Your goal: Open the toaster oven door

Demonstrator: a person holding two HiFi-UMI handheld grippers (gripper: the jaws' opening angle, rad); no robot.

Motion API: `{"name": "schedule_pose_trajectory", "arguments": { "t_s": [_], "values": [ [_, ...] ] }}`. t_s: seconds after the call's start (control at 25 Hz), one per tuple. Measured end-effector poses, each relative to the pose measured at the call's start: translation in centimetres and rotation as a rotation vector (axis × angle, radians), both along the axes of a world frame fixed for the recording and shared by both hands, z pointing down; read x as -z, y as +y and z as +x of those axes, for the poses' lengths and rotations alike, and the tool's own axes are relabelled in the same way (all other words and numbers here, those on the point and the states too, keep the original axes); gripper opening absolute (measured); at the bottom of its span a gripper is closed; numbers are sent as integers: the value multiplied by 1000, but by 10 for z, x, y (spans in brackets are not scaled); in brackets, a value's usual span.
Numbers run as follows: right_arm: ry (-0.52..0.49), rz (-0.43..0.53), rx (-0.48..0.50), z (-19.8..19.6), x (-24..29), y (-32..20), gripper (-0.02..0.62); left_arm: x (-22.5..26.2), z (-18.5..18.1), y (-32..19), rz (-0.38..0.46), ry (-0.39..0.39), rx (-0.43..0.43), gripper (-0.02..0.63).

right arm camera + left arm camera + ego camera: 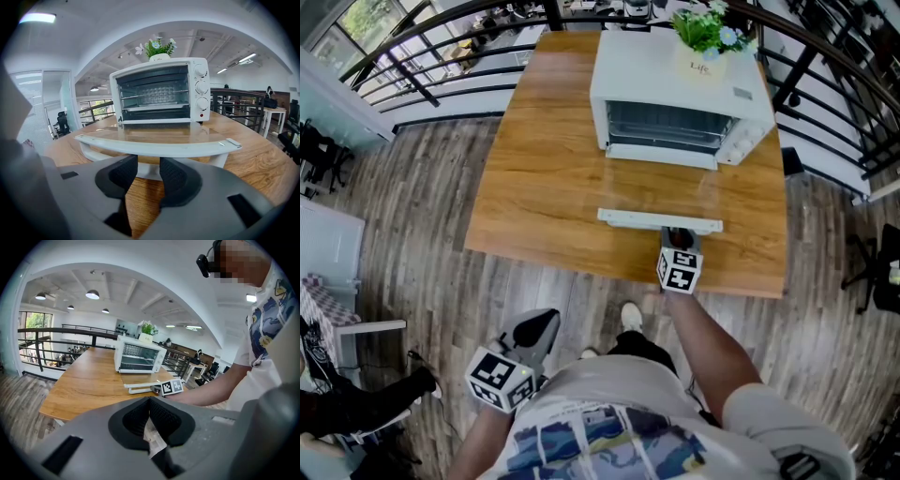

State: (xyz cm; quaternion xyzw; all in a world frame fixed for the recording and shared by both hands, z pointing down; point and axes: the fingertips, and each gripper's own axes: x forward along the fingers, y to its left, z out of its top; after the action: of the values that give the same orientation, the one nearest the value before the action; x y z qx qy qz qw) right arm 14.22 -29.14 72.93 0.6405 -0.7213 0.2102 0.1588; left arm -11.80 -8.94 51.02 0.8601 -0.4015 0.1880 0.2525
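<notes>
Right tongs (146, 164): parted, empty; lowered door handle (159, 146) runs crosswise, just beyond the tips. Left tongs (150, 404): closed, farther off.

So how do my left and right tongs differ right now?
The left tongs are closed tip to tip; the right tongs stand apart. The left tongs hang off the table, over the floor; the right tongs sit at the open door's handle, not pressing it. Both are empty.
</notes>
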Motion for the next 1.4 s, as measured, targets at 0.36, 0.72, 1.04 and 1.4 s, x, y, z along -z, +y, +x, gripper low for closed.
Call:
{"name": "schedule_pose_trajectory", "arguments": {
  "t_s": [0.36, 0.72, 1.04, 1.4],
  "values": [
    [-1, 1, 0, 0, 0, -1, 143, 0, 2, -4, -2, 1, -6, 3],
    [1, -4, 3, -1, 0, -1, 143, -2, 4, -7, -4, 5, -8, 3],
    [5, 4, 1, 0, -2, 0, 143, -1, 8, -9, 0, 0, -15, 3],
    [7, -7, -2, 2, -3, 0, 143, -1, 12, -13, -3, -8, -21, 3]
  ]
}}
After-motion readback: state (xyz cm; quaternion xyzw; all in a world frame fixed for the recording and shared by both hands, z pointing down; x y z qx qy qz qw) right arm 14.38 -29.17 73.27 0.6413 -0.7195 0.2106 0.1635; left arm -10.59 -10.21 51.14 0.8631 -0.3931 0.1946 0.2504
